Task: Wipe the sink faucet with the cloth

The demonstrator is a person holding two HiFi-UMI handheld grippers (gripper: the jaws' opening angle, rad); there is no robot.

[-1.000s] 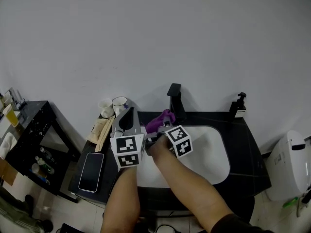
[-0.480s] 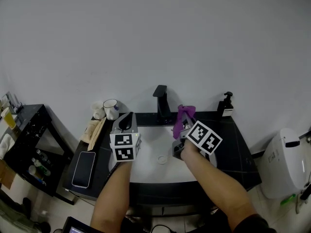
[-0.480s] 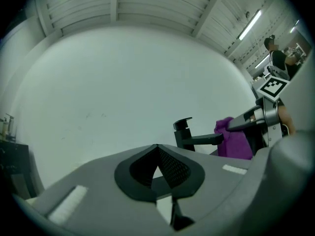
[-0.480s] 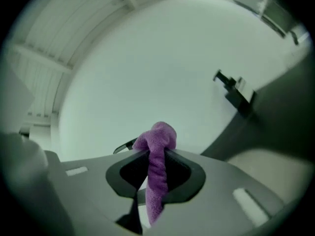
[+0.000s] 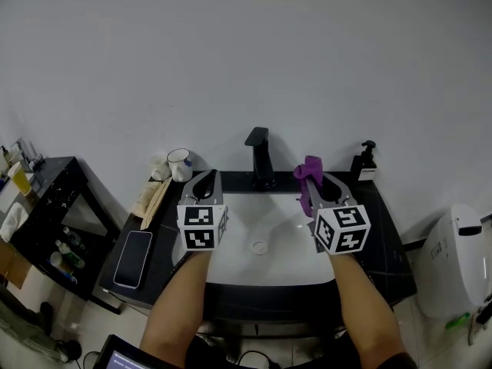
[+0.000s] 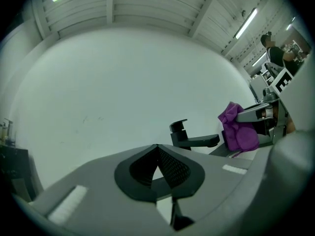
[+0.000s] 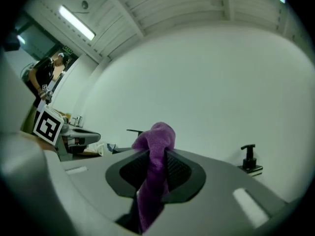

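Right gripper (image 5: 317, 181) grips the purple cloth (image 5: 308, 174), apart from the faucet (image 5: 261, 157). Left gripper (image 5: 206, 180) is closed, empty. Wiping apparently not yet started.

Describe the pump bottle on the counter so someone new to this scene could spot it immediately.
Find the white sink set in the dark counter, black faucet at its back edge. Follow the wall right, past the purple cloth, to the counter's back right corner: the pump bottle stands there, small and dark, unlike the pale cups at far left.
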